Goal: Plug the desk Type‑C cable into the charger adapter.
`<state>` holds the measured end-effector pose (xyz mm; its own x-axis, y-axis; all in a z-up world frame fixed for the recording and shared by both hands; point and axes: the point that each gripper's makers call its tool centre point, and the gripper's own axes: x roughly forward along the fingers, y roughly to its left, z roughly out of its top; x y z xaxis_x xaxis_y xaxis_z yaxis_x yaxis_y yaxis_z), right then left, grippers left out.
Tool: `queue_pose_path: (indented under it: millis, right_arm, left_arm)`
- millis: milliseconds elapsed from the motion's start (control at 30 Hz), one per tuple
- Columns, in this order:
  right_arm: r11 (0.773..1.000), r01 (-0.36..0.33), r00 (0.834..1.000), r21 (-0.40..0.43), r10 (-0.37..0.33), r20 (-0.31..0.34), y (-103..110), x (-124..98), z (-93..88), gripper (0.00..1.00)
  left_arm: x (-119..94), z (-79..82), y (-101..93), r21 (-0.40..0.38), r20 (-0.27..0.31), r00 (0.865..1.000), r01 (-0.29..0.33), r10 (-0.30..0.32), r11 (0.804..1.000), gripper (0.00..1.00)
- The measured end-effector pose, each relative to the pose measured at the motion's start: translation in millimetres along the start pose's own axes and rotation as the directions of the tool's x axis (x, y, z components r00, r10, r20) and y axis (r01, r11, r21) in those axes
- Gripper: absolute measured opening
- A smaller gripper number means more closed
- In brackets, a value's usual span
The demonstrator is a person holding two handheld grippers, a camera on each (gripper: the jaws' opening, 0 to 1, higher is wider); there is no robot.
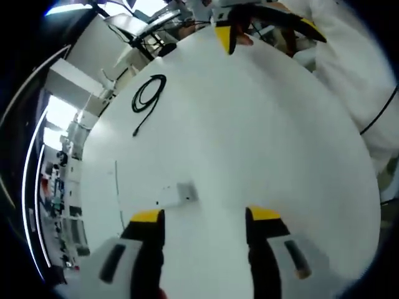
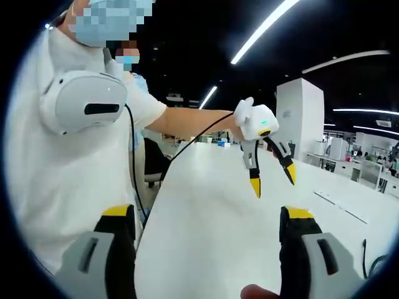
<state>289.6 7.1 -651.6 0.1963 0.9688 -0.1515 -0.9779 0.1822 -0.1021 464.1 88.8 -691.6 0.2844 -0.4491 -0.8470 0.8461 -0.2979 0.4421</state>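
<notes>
Two grippers on show, each with two black jaws tipped in yellow. In the left gripper view, the left gripper point(image 1: 204, 219) hangs over the broad white tabletop point(image 1: 262, 143) with its jaws spread wide and nothing between them. Just ahead of its left-hand tip lies one small white and grey block-shaped charger adapter point(image 1: 177, 194), flat on the surface, close to the jaw but apart from it. Further off, well apart from the adapter, sits one thin black cable point(image 1: 147, 98), most of it wound in a loose loop with a single straight tail running out to a plug end.

At the far edge of that view the right gripper point(image 1: 268, 28) pokes in, held by a person in white clothing point(image 1: 355, 68); how its jaws stand there is hard to tell.

Switch to the right gripper view and the right gripper's own jaws stand far apart at the bottom, empty. Here the left gripper point(image 2: 272, 177) is seen from the front, raised above the table in a hand, jaws parted in a V, empty. A white headset point(image 2: 84, 103) hangs on the person's chest, one thin black cord point(image 2: 187, 146) trailing towards the raised gripper. Adapter and coiled cable lie in the left gripper view
</notes>
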Motion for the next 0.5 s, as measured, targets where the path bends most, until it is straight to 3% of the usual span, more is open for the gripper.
queue_pose_path:
  millis: [500]
  right_arm:
    - [1.000, 0.011, 1.000, 0.004, -0.011, -0.002, -1.1, -2.4, -2.0, 0.98]
  left_arm:
    - [6.9, 0.1, 10.8, 0.095, -0.047, 0.999, 0.021, -0.016, 0.995, 0.46]
